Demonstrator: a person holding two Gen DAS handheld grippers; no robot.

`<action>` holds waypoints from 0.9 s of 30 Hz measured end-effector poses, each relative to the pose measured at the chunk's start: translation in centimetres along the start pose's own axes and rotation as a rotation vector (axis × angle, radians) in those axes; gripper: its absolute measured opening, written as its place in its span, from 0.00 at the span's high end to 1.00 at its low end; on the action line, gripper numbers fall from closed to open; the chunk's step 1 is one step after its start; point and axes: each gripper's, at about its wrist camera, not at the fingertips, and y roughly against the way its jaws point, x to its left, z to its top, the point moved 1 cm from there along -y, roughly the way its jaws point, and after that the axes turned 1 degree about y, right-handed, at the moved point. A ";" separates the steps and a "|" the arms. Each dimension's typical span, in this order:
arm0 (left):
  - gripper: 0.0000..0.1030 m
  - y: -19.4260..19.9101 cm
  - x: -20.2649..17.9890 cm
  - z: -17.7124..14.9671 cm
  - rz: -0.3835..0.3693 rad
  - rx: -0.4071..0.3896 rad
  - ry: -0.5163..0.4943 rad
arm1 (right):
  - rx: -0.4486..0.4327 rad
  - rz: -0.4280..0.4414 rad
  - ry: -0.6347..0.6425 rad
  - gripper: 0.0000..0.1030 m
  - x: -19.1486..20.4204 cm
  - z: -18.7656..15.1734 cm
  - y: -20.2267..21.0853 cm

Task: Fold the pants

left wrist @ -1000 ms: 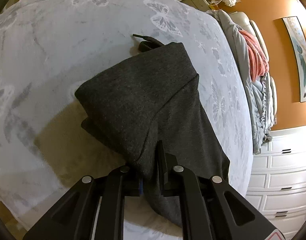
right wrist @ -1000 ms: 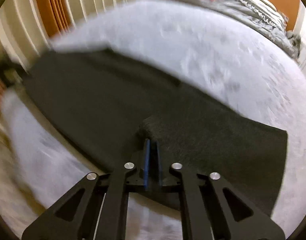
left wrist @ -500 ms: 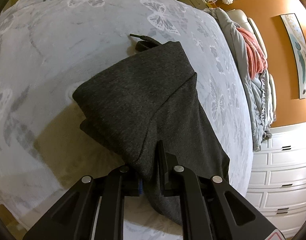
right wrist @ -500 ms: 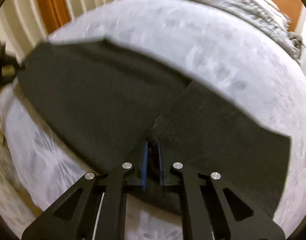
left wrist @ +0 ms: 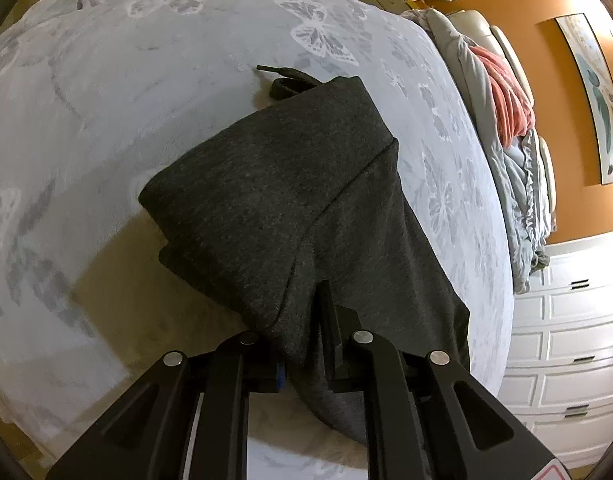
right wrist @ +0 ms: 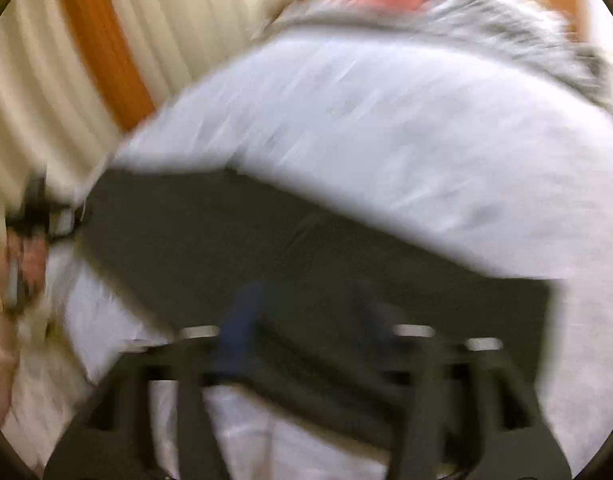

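Observation:
Dark grey pants (left wrist: 290,208) lie folded on a pale bedspread with butterfly print (left wrist: 106,120). A drawstring (left wrist: 286,76) pokes out at their far end. My left gripper (left wrist: 302,336) is shut on the near edge of the pants and holds it a little above the bed. In the blurred right wrist view the pants (right wrist: 266,248) lie flat across the bed. My right gripper (right wrist: 310,312) is open, its fingers (right wrist: 242,312) spread wide over the near edge of the pants, holding nothing.
A heap of grey and pink bedding (left wrist: 502,120) lies along the far side of the bed. A white dresser (left wrist: 566,344) stands at the right. An orange wall with a picture (left wrist: 594,92) is behind. Pale curtains (right wrist: 46,80) hang at the left of the right wrist view.
My right gripper has opened and let go of the pants, and it is moving fast, blurring its view. My left gripper keeps its hold and has barely moved.

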 end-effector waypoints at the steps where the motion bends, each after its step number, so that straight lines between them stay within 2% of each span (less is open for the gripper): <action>1: 0.90 -0.1 0.0 0.0 -0.003 0.002 0.003 | 0.010 -0.071 -0.060 0.25 -2.9 -0.4 0.7; 3: 0.90 -0.2 0.1 0.1 -0.015 0.007 0.020 | 0.084 -0.141 -0.201 0.25 -7.3 -2.0 0.4; 5: 0.90 -0.2 0.2 0.2 -0.040 0.009 0.050 | 0.199 -0.158 -0.309 0.27 -10.1 -3.7 -1.1; 8: 0.90 -0.3 0.2 0.2 -0.050 0.002 0.088 | 0.327 -0.142 -0.351 0.29 -11.5 -6.2 -3.2; 10: 0.90 -0.3 0.1 0.1 -0.050 -0.007 0.096 | 0.370 -0.073 -0.369 0.56 -11.5 -7.5 -4.3; 11: 0.90 -0.2 0.0 0.0 -0.051 -0.013 0.097 | 0.344 -0.073 -0.323 0.63 -11.1 -7.6 -4.0; 12: 0.90 -0.1 -0.2 -0.1 -0.051 -0.020 0.095 | 0.334 -0.043 -0.300 0.87 -10.8 -7.3 -3.8; 16: 0.92 0.5 -0.6 -0.3 -0.043 -0.047 0.078 | 0.222 -0.003 -0.328 0.87 -10.9 -6.6 -0.6; 18: 0.93 0.5 -0.6 -0.4 -0.034 -0.051 0.069 | 0.202 0.003 -0.315 0.87 -10.9 -6.5 0.3; 20: 0.94 0.6 -0.6 -0.4 -0.031 -0.052 0.063 | 0.240 -0.048 -0.287 0.87 -10.8 -6.7 -0.7; 22: 0.94 0.7 -0.6 -0.5 -0.024 -0.052 0.054 | 0.333 -0.124 -0.215 0.87 -10.0 -7.5 -3.1; 23: 0.94 0.8 -0.7 -0.5 -0.021 -0.054 0.049 | 0.335 -0.150 -0.180 0.87 -9.6 -7.2 -3.5; 25: 0.95 1.3 -1.1 -0.7 -0.030 -0.067 0.033 | 0.317 -0.160 -0.170 0.82 -9.4 -6.7 -2.4; 26: 0.95 1.6 -1.5 -0.7 -0.033 -0.079 0.021 | 0.293 -0.172 -0.215 0.77 -9.9 -6.5 -1.6; 27: 0.95 2.0 -2.1 -0.9 -0.033 -0.093 -0.006 | 0.277 -0.195 -0.240 0.68 -10.4 -6.4 -0.8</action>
